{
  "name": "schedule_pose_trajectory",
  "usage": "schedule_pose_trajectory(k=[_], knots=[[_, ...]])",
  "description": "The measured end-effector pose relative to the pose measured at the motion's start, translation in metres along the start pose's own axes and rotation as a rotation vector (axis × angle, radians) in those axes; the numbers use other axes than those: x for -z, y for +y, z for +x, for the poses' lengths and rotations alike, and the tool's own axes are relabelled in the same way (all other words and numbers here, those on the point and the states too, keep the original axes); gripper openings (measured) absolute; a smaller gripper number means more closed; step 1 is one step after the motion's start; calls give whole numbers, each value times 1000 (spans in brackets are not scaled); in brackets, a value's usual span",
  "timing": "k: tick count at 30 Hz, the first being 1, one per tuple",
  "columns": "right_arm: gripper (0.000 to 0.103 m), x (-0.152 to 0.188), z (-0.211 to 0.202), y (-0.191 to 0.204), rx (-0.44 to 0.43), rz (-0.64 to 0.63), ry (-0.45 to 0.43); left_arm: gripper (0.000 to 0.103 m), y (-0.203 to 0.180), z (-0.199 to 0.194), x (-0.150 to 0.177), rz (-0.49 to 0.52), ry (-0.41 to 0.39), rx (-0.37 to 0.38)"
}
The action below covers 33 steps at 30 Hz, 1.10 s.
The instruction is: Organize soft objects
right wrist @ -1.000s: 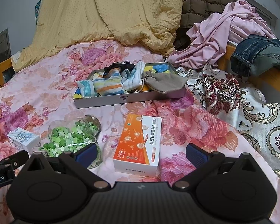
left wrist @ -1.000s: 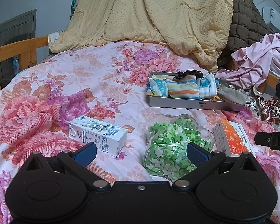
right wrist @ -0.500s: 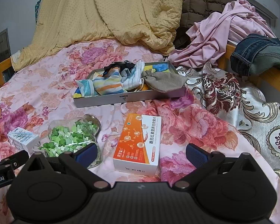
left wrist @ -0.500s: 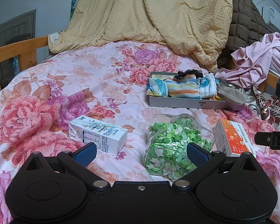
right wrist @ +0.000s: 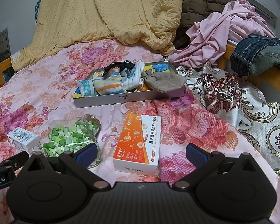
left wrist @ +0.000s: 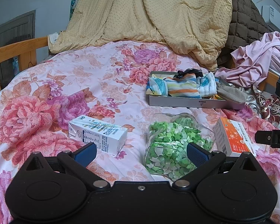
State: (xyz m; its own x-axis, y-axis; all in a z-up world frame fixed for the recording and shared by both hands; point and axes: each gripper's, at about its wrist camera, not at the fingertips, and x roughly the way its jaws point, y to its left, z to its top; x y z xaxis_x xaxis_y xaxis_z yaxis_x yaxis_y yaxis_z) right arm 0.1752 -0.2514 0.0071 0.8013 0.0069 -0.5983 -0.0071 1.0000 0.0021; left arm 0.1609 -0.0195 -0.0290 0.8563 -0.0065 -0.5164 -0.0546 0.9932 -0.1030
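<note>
A grey shallow tray [left wrist: 194, 103] [right wrist: 132, 97] lies on the floral bed and holds soft items: a striped cloth [left wrist: 183, 88] [right wrist: 108, 83], a white striped towel [right wrist: 133, 77], a grey drawstring pouch [right wrist: 164, 81] [left wrist: 230, 93] and a black item [right wrist: 119, 65]. My left gripper [left wrist: 141, 150] is open and empty, low over the bed between a white milk carton [left wrist: 99, 135] and a clear jar of green paper stars [left wrist: 173, 143]. My right gripper [right wrist: 141, 154] is open and empty, just above an orange and white box [right wrist: 138, 140].
A yellow blanket [left wrist: 158, 15] is heaped at the back, with a brown quilt [right wrist: 201, 3] beside it. Pink clothing [right wrist: 227, 29] and jeans [right wrist: 259, 54] hang over the wooden rail on the right. A patterned satin cloth [right wrist: 233, 100] covers the right side.
</note>
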Motion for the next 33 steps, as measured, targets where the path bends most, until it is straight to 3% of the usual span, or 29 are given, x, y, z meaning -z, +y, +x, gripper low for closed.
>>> schedule_pose_trajectory(k=[33], knots=[[103, 3, 1, -1, 1, 1, 4, 102, 1, 1, -1, -22, 31, -8]])
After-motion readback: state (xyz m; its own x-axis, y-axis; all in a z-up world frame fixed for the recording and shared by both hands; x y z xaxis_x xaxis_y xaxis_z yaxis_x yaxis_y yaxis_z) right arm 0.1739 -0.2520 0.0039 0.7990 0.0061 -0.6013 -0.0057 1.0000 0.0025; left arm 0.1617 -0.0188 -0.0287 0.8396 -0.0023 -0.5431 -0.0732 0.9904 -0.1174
